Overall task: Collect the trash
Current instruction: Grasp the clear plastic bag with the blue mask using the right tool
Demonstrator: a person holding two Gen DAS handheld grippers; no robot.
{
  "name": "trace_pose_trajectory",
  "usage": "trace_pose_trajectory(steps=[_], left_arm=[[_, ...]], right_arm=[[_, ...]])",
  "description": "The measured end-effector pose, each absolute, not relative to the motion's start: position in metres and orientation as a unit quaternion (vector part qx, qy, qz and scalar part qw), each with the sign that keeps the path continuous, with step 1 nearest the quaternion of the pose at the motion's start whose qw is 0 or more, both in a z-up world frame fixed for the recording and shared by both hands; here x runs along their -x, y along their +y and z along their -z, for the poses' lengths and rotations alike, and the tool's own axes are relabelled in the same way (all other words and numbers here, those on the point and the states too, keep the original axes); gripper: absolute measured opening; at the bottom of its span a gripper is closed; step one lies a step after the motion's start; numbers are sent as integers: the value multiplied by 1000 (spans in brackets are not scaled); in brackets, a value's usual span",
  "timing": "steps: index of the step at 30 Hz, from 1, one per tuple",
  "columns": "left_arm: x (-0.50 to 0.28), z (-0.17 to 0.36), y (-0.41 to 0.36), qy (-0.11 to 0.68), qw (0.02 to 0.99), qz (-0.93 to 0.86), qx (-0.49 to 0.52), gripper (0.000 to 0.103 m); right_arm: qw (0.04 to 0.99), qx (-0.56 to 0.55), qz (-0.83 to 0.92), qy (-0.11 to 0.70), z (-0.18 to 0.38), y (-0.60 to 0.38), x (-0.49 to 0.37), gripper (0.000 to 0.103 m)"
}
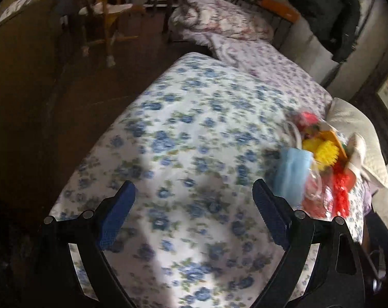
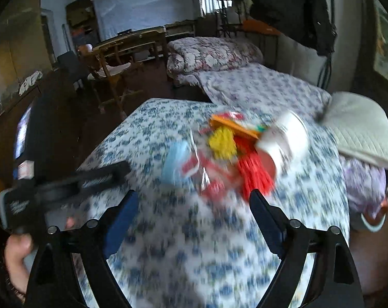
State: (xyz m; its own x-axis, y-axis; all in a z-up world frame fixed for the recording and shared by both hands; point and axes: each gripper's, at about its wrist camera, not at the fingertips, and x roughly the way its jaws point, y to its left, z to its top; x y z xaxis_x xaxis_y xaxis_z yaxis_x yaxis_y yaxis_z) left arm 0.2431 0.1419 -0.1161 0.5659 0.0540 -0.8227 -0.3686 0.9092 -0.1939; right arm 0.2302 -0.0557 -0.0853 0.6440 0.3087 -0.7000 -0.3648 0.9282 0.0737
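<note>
A pile of trash lies on the right side of a blue-flowered bed cover (image 1: 194,118). It holds a blue face mask (image 1: 292,172) (image 2: 177,163), a yellow spiky ball (image 1: 324,154) (image 2: 222,142), a red spiky piece (image 1: 341,192) (image 2: 255,177), a white paper cup (image 2: 283,138), an orange card (image 2: 235,125) and a clear wrapper (image 2: 206,174). My left gripper (image 1: 194,187) hangs open over bare cover, left of the mask. My right gripper (image 2: 194,195) is open and empty, just short of the pile. The right wrist view is blurred.
A white quilted pillow (image 1: 358,133) (image 2: 360,128) lies right of the pile. Beyond are a purple-flowered sheet (image 1: 283,69), a folded quilt (image 1: 219,18) and a wooden chair (image 1: 106,15). Dark floor (image 1: 78,89) runs along the left. A hand (image 2: 14,256) holds the left tool.
</note>
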Motion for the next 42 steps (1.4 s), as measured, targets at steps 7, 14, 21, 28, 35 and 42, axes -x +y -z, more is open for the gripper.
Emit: trace_pose_trajectory(steps=[7,14,21,28,35,42], left_arm=[[-237,116,164,446,858,-143,210,89],[-239,115,160,450,859,-136,204,89],[-247,121,140,455,864,-114,182,89],[-268,133,78,457,884,-55,84,89],[-269,133,34,446,895,7,13,90],[-270,138,26,462,884,64,35,90]], right_arm=[[894,59,-186,404,106,-36,-276,73],[885,17,-168,434,129,-58,-278,40],[898,-25,-143,416,117,-84,-231,37],[895,-70,-114,425,137,-114,-199,42],[895,-71,-113,426,131,-125,-189,54],[899,-82,-93,419,124,-145,-179,54]])
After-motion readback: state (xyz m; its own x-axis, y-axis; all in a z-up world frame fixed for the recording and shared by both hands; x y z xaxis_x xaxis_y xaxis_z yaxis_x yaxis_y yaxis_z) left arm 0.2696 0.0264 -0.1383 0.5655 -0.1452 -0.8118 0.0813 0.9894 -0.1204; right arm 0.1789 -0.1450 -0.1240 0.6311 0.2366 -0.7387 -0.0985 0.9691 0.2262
